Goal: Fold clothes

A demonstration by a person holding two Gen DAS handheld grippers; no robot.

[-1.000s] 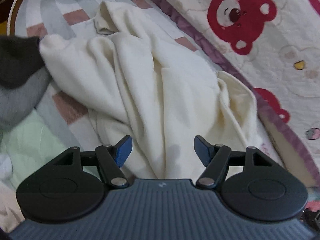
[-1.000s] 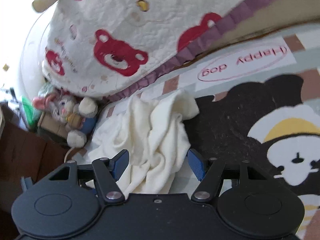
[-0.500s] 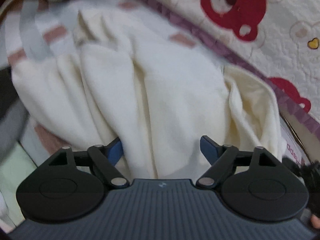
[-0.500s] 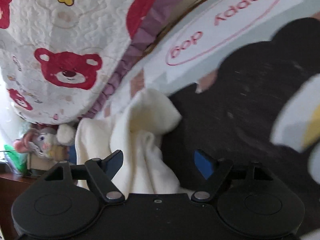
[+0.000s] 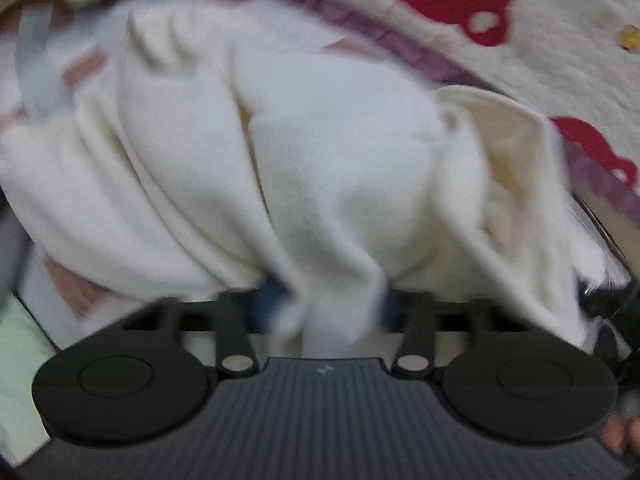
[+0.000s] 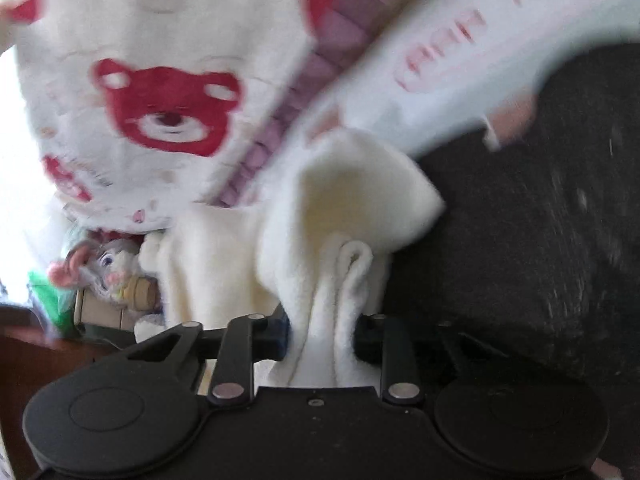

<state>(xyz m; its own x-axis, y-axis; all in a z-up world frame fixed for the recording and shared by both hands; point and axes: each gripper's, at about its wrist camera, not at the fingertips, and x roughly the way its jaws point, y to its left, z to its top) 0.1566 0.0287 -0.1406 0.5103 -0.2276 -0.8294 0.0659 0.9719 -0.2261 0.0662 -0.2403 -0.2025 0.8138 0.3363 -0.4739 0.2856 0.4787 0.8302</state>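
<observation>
Jaws of left gripper closing, cream garment bunched between them. Right gripper jaws closing on folded edge of same garment. Garment lies crumpled on bed; bear-print quilt beyond, plush toy far left.

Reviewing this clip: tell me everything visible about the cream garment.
The cream garment looks like soft fleece, plain, and lies crumpled in long folds on the patterned bedding, beside the bear quilt. One end curls open, showing a yellower inside. The left gripper and right gripper are each closing on a bunched fold that sits between the jaws. What kind of garment it is cannot be told.
</observation>
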